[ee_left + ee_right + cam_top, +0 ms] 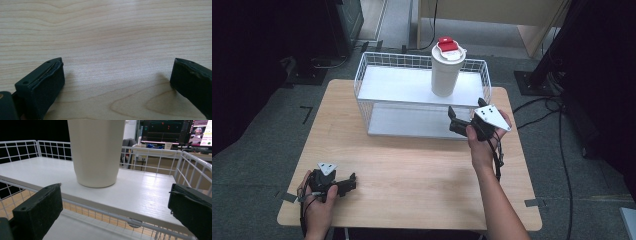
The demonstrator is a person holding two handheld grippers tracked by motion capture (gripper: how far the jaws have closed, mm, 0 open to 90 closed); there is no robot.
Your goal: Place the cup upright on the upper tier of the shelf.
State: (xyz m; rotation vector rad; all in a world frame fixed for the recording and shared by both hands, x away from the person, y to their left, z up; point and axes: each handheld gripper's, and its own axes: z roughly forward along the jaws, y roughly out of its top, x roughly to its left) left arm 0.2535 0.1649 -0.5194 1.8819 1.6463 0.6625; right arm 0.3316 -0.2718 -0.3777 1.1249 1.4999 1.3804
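Both claws [117, 82] [115, 215] wide open — empty.

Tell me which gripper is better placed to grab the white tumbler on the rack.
Probably the right gripper: it is open just in front of the wire rack, facing the tumbler. The left gripper sits open near the table's front corner.

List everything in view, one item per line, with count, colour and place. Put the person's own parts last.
Table: one, light wood, centre of the high view.
Wire rack: one, white, two shelves, at the table's far edge.
Tumbler: one, cream with a red lid flap, upright on the rack's upper shelf, right of its middle.
Monitors: at least two, lit, in the background of the right gripper view.
Left gripper: one, black, open, at the table's near left corner.
Right gripper: one, black, open, in front of the rack, facing the tumbler.
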